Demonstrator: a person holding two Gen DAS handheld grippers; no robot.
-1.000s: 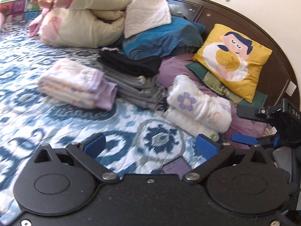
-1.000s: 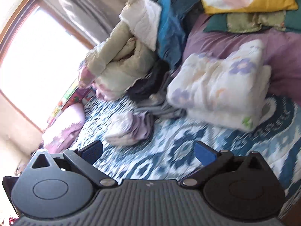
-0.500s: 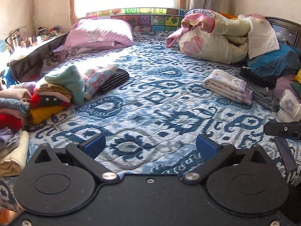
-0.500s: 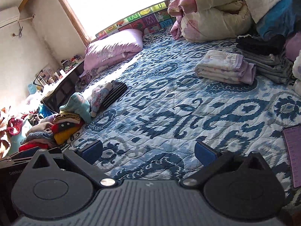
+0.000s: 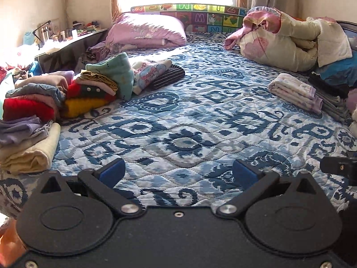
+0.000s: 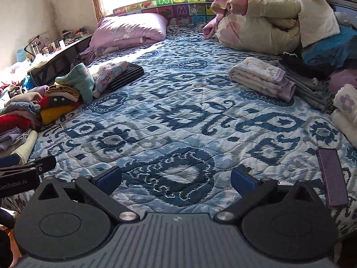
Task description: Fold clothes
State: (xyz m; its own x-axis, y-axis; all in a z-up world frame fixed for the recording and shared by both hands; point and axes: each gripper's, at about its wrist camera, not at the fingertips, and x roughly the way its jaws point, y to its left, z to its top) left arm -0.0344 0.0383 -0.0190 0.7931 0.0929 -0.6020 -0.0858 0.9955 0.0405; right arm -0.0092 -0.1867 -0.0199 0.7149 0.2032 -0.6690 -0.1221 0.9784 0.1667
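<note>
Both views look across a bed with a blue patterned quilt [image 5: 189, 120] [image 6: 178, 116]. A heap of unfolded clothes [image 5: 44, 102] [image 6: 33, 109] lies along the left edge, in red, yellow, lilac and cream, with a teal garment [image 5: 116, 73] on top. A folded white and lilac garment [image 5: 294, 92] [image 6: 263, 78] rests at the right beside a grey folded stack [image 6: 312, 89]. My left gripper [image 5: 178, 172] hangs open over the near quilt, holding nothing. My right gripper [image 6: 176, 176] is open too, with nothing between its fingers.
A purple phone [image 6: 332, 176] lies on the quilt at the near right. A lilac pillow [image 5: 145, 31] and a bundled duvet [image 5: 290, 42] sit at the far end under the window. A cluttered black shelf [image 6: 55, 53] runs along the left of the bed.
Both grippers have swung left from the headboard and folded piles to face down the length of the bed; over the last half second they moved slightly nearer to the quilt. Both stay open.
</note>
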